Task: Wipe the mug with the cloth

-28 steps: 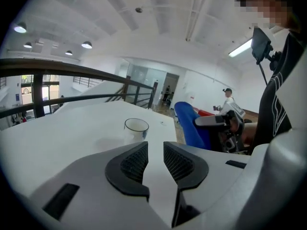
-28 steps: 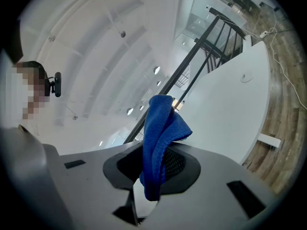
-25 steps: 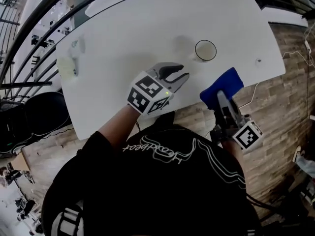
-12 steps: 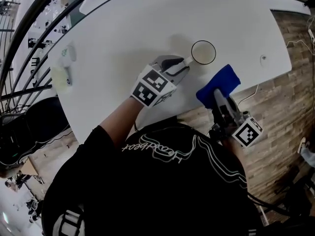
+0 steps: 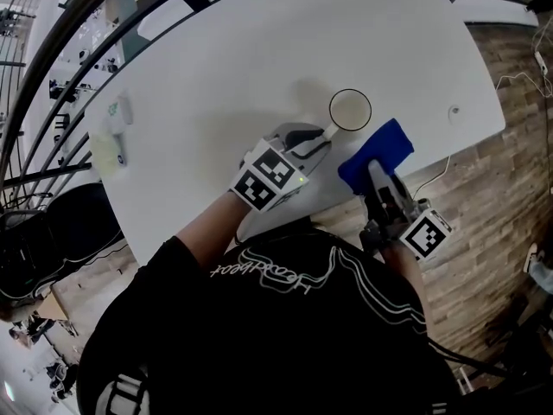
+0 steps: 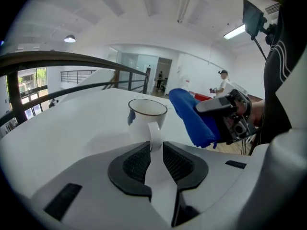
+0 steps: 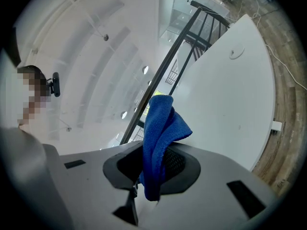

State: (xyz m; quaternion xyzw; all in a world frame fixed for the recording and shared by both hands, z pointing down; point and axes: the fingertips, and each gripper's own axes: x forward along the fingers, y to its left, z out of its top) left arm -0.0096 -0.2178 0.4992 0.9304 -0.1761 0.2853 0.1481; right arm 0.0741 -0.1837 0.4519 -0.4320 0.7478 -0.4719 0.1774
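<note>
The white mug (image 5: pixel 350 109) stands upright on the white counter (image 5: pixel 259 50), near its front edge. From the head view its handle (image 6: pixel 154 134) is hidden under the left gripper (image 5: pixel 320 137). The left gripper view shows that handle standing between the 2 dark pads, which are pinched against it from either side. To the right of the mug, the right gripper (image 5: pixel 373 169) is pressed together on a blue cloth (image 5: pixel 378 148). The cloth covers the tips of that gripper in the head view. In the right gripper view the cloth (image 7: pixel 160 128) stands up in folds from between the pads, its lower end hanging in front of them. The cloth's far edge lies just beside the mug; whether they touch cannot be told. At the counter's left edge, well apart from the mug, lie 2 small pale things (image 5: pixel 112 132), too blurred to name. 1 second ago the left gripper was spread and short of the mug, left of the handle; half a second ago it had reached the handle. The cloth has since come nearer to the mug's right side.
</note>
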